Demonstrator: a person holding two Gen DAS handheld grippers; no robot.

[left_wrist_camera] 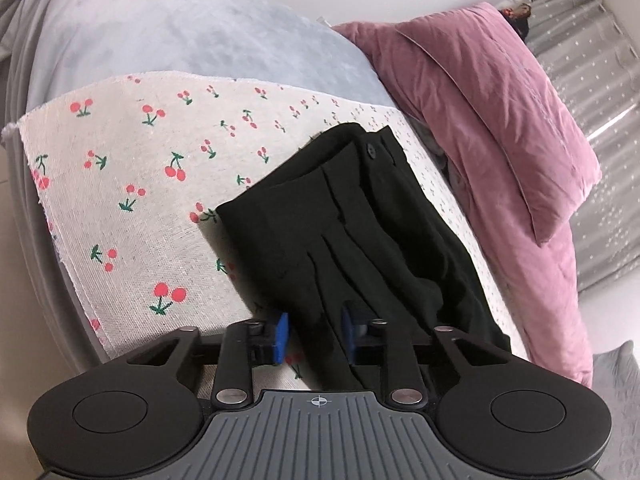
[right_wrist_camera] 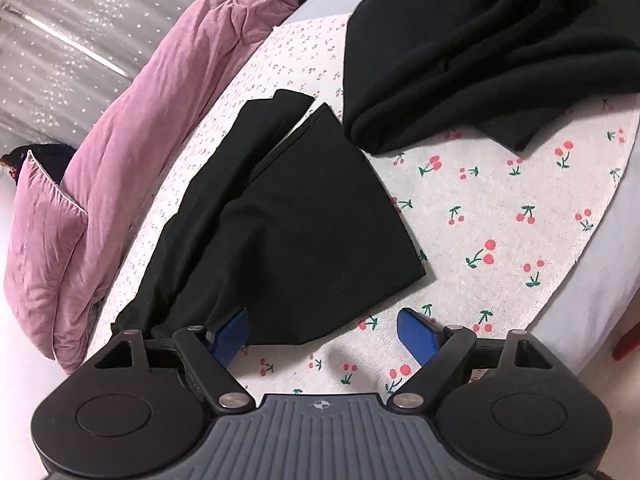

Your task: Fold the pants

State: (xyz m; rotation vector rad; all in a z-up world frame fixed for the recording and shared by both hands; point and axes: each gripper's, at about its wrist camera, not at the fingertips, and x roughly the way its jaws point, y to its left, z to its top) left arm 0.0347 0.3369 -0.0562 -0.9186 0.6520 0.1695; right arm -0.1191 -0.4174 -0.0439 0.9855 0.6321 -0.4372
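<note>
1. Already partly folded, the black pants (left_wrist_camera: 352,216) lay on the cherry cloth (left_wrist_camera: 120,168), beside the pink quilt (left_wrist_camera: 500,140).
2. Left gripper (left_wrist_camera: 314,334) straddled their near edge, jaws apart; right gripper (right_wrist_camera: 324,334) was spread, empty.
3. Soft, limp fabric; likely best pinched at the edges.

The near hem of the black pants (left_wrist_camera: 352,240) disappears behind the left gripper (left_wrist_camera: 316,334) body. A second dark garment (right_wrist_camera: 500,52) runs off the right wrist view's top edge. Whatever dark thing (left_wrist_camera: 520,16) sits behind the pink pillow (left_wrist_camera: 500,120) is too small to identify.
</note>
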